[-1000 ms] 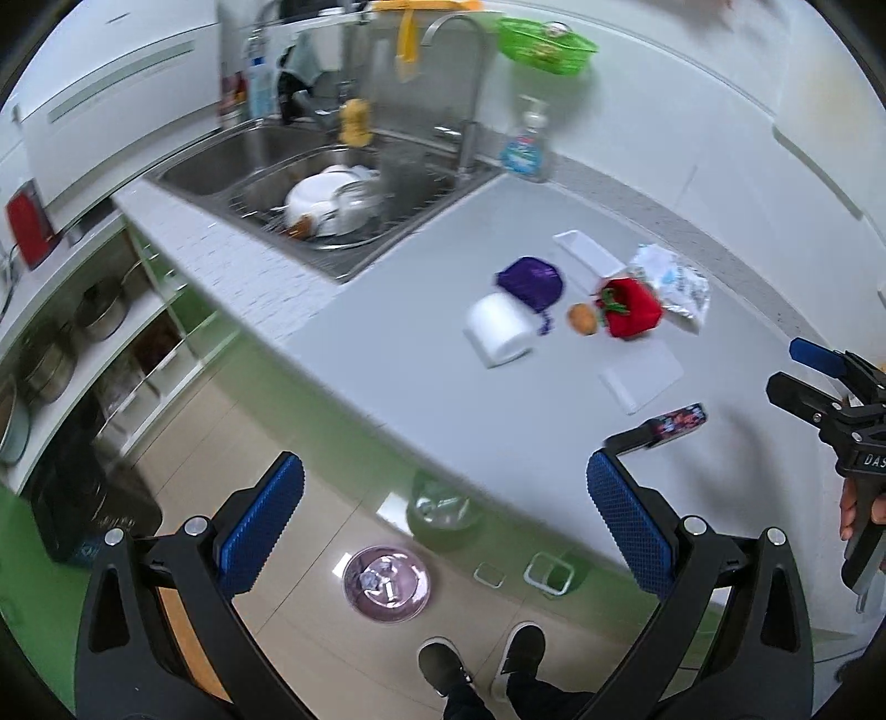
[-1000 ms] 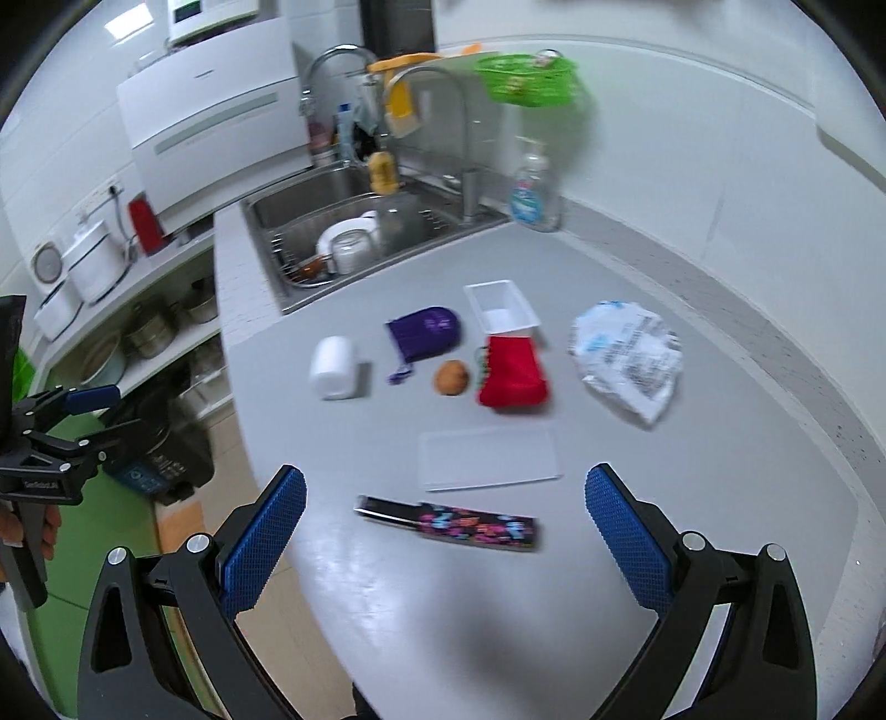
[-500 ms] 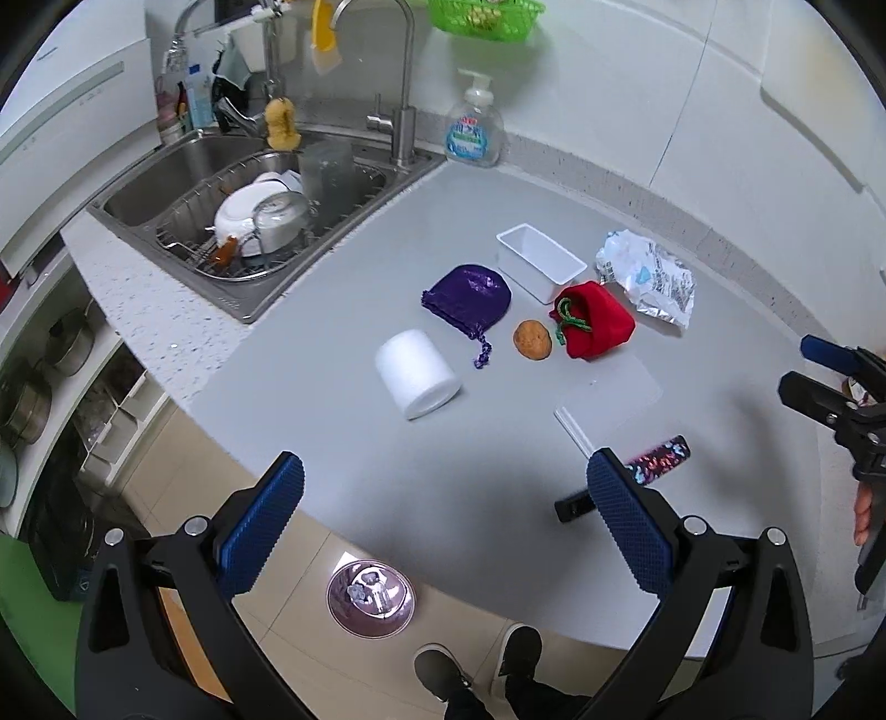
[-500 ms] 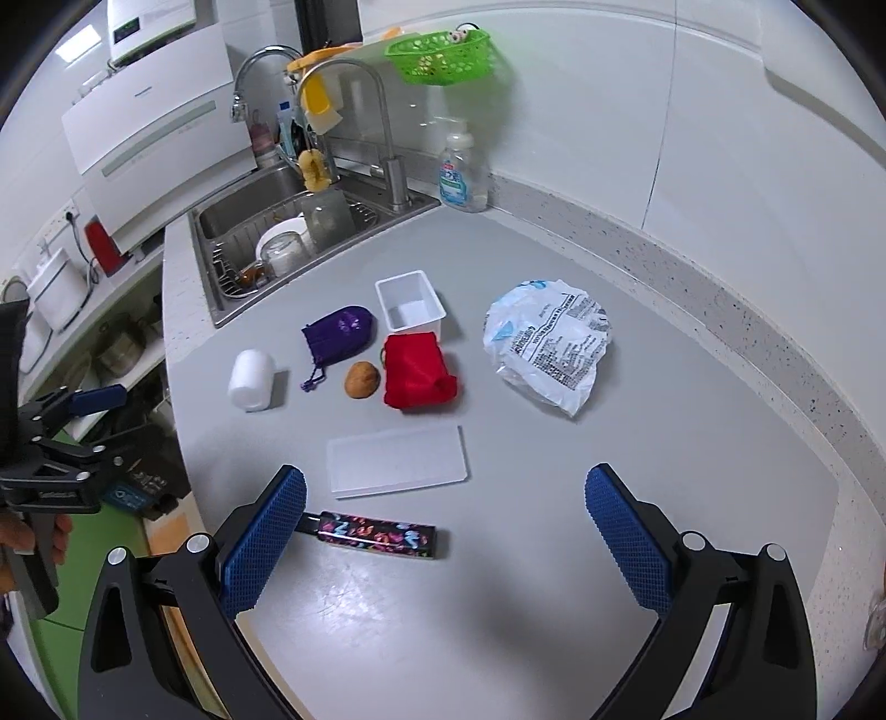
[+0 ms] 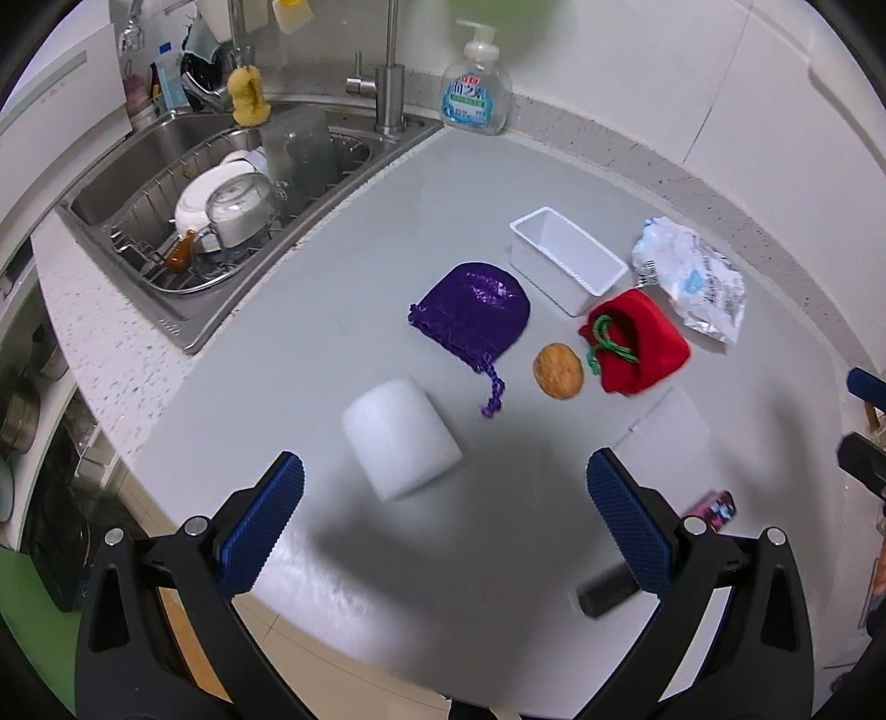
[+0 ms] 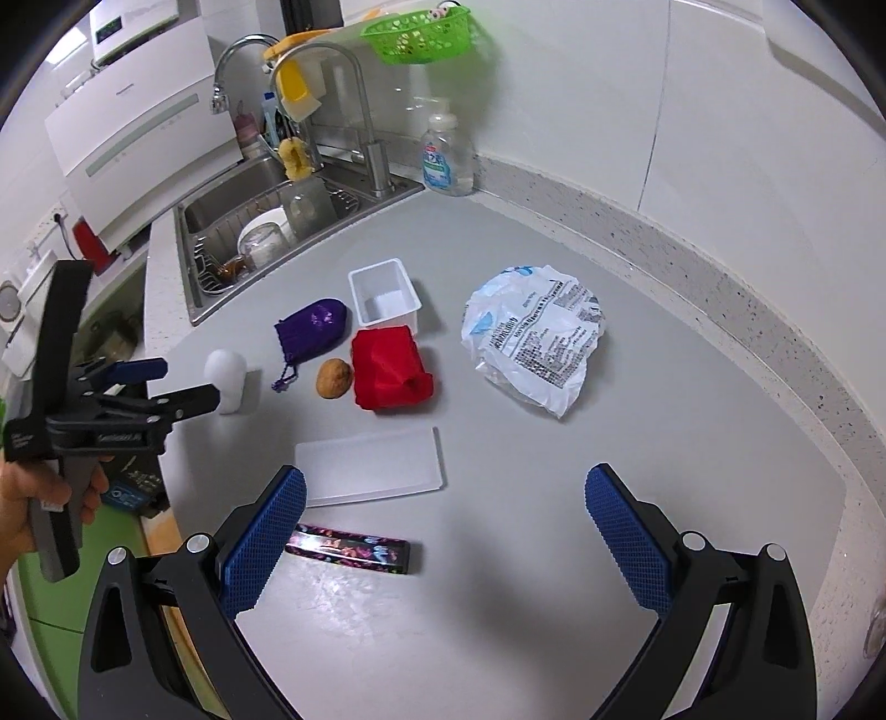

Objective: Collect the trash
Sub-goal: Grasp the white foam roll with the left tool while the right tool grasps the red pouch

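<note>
On the grey counter [image 6: 637,476] lie a crumpled white wrapper [image 6: 534,338] [image 5: 689,277], a walnut [image 6: 334,378] [image 5: 557,370], a red pouch [image 6: 390,368] [image 5: 637,343], a purple pouch [image 6: 313,330] [image 5: 476,313], a white foam roll [image 5: 401,437] [image 6: 227,376], a white tub [image 6: 385,299] [image 5: 567,257], its flat lid [image 6: 371,462] [image 5: 664,432] and a dark patterned bar [image 6: 349,548] [image 5: 714,507]. My left gripper [image 5: 443,518] [image 6: 160,382] is open and empty, just in front of the foam roll. My right gripper [image 6: 443,531] is open and empty above the counter's near part.
A sink [image 5: 221,183] with a dish rack and dishes lies at the back left. A soap bottle [image 5: 473,94] stands by the tap. A green basket [image 6: 421,33] hangs on the wall. The counter's front edge drops to the floor on the left.
Both grippers have moved forward over the counter toward the objects. The left one has come close to the foam roll. Both stay open.
</note>
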Action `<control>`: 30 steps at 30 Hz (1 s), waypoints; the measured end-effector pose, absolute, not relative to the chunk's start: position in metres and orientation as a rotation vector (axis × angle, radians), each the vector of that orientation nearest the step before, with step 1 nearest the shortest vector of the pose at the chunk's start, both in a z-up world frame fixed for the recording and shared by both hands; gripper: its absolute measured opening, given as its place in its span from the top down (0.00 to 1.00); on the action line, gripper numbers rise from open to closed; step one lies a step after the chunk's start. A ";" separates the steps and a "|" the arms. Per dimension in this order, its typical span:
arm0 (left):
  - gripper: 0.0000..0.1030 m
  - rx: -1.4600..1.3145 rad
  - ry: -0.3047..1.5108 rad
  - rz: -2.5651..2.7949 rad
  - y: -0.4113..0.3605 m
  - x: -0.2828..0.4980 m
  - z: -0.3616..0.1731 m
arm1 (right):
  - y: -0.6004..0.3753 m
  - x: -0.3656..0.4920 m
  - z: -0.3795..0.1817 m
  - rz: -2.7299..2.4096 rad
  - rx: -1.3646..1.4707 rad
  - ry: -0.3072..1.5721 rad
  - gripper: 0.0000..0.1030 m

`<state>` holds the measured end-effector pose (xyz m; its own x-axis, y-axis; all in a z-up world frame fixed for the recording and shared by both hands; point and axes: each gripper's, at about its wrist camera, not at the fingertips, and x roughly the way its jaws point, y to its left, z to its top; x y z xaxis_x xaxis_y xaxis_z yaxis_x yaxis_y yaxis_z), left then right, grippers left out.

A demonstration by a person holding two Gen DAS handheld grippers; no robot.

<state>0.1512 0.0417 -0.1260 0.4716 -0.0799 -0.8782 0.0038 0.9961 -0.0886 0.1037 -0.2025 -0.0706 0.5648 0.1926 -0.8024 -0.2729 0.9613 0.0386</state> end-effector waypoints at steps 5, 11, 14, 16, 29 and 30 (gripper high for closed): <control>0.06 -0.092 1.105 -0.059 0.044 0.167 -0.141 | -0.210 0.109 -0.074 0.260 -0.089 0.940 0.06; 0.28 -0.085 1.143 -0.015 0.052 0.173 -0.154 | -0.213 0.114 -0.078 0.255 -0.082 0.949 0.06; 0.48 -0.075 1.137 0.017 0.059 0.172 -0.153 | -0.213 0.115 -0.079 0.257 -0.084 0.953 0.06; 0.51 -0.085 1.139 0.018 0.066 0.172 -0.152 | -0.212 0.117 -0.081 0.263 -0.082 0.958 0.06; 0.55 -0.080 1.104 -0.023 0.057 0.161 -0.133 | -0.188 0.130 -0.083 0.309 -0.102 0.949 0.06; 0.55 -0.077 1.101 -0.024 0.056 0.159 -0.131 | -0.185 0.132 -0.083 0.312 -0.105 0.948 0.06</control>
